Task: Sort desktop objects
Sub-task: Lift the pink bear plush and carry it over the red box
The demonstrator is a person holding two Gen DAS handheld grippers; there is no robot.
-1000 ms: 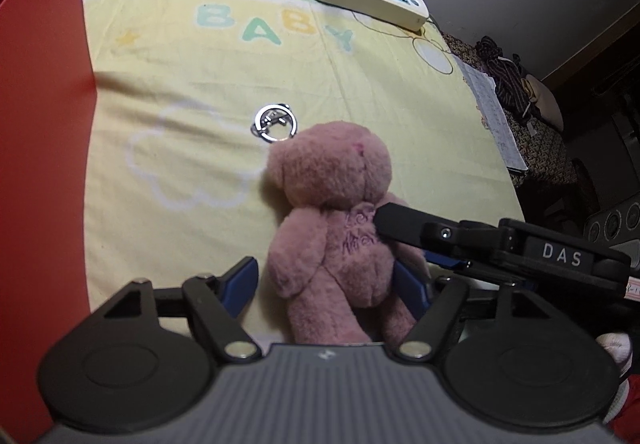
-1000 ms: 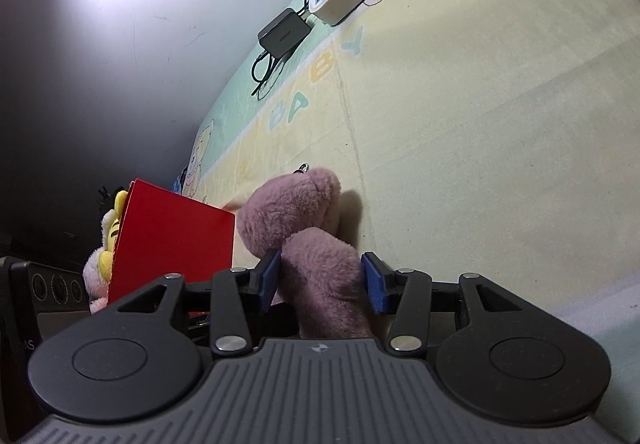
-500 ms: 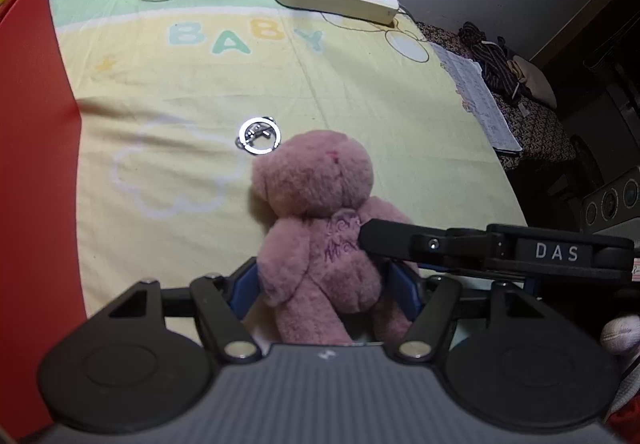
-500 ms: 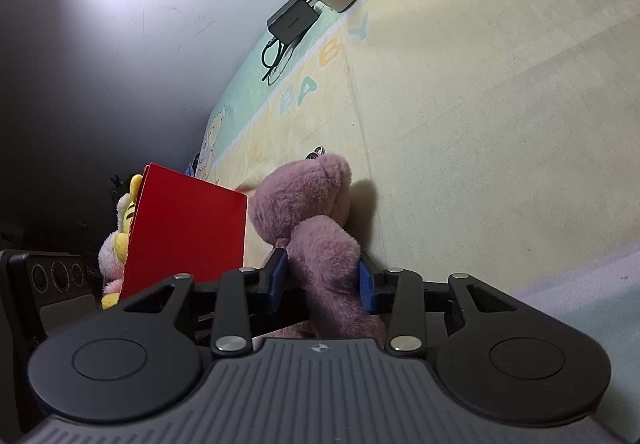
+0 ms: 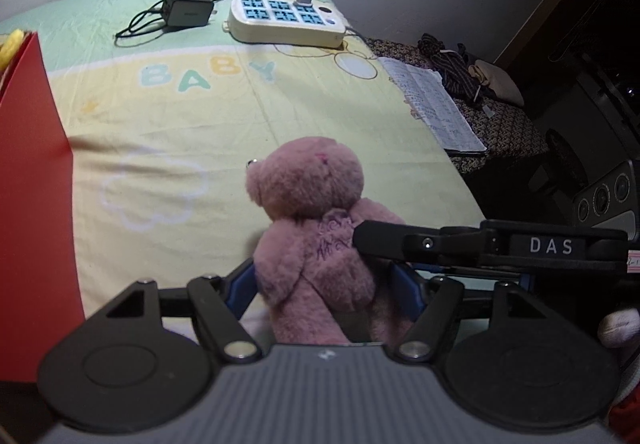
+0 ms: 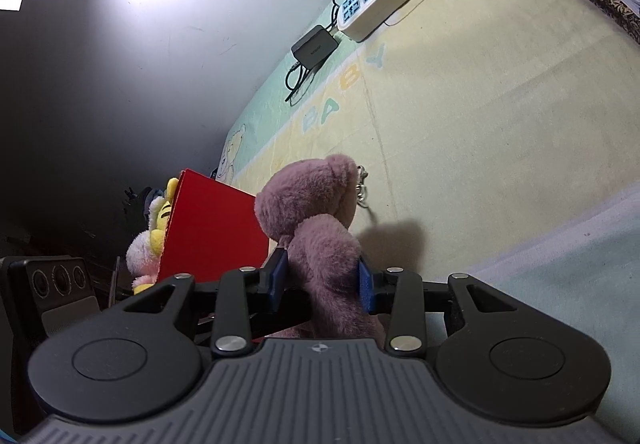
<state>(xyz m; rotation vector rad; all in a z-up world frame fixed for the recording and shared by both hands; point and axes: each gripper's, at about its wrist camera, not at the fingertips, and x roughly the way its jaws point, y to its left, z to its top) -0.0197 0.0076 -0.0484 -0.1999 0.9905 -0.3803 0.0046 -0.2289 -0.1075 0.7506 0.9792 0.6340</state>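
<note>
A pink teddy bear (image 5: 312,204) with a metal keyring (image 6: 362,188) at its head hangs a little above the yellow BABY cloth (image 5: 168,132). In the left wrist view my left gripper (image 5: 324,286) has its blue pads pressed against the bear's lower body. Across the bear's right side lies my right gripper's black finger (image 5: 480,244). In the right wrist view the bear (image 6: 304,204) has its body pinched by my right gripper (image 6: 322,280), which is shut on it. A red box (image 5: 32,204) stands at the left, with a yellow and pink plush toy (image 6: 154,236) behind it.
At the far end of the cloth lie a white power strip (image 5: 286,20) and a black charger (image 5: 188,8) with its cable. An open notebook (image 5: 436,104) lies past the cloth's right edge. A dark speaker (image 5: 604,196) stands off to the right.
The bear has come up off the cloth, from lying flat to upright, and both grippers rose with it. The keyring now dangles from its head.
</note>
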